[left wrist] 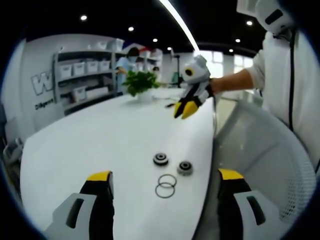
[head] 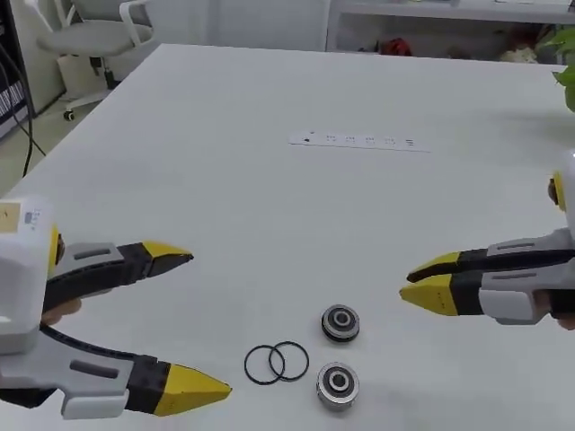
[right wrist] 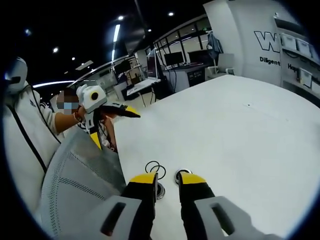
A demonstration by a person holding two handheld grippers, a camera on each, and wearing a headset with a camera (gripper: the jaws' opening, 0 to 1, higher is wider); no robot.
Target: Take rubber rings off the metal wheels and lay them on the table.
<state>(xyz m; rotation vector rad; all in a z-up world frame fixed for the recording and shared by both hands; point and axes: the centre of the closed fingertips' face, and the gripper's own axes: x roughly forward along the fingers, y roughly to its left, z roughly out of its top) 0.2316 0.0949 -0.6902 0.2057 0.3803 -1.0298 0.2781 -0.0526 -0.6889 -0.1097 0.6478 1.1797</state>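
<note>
Two metal wheels (head: 340, 323) lie flat on the table (head: 269, 180) between the grippers, two loose rubber rings (head: 277, 362) overlapping just to their left: left gripper (head: 202, 323), jaws wide and empty, sits nearer the rings; right gripper (head: 409, 285), jaws narrowly parted, empty, nearer the wheels.

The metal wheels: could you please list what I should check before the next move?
1. Left gripper empty, jaws wide apart: ok.
2. Right gripper empty, jaws only narrowly parted: ok.
3. Two rubber rings lying overlapped on the table: ok.
4. Far wheel and near wheel lying between the grippers, apart from each other: ok.
5. Any ring left on either wheel: cannot tell.
</note>
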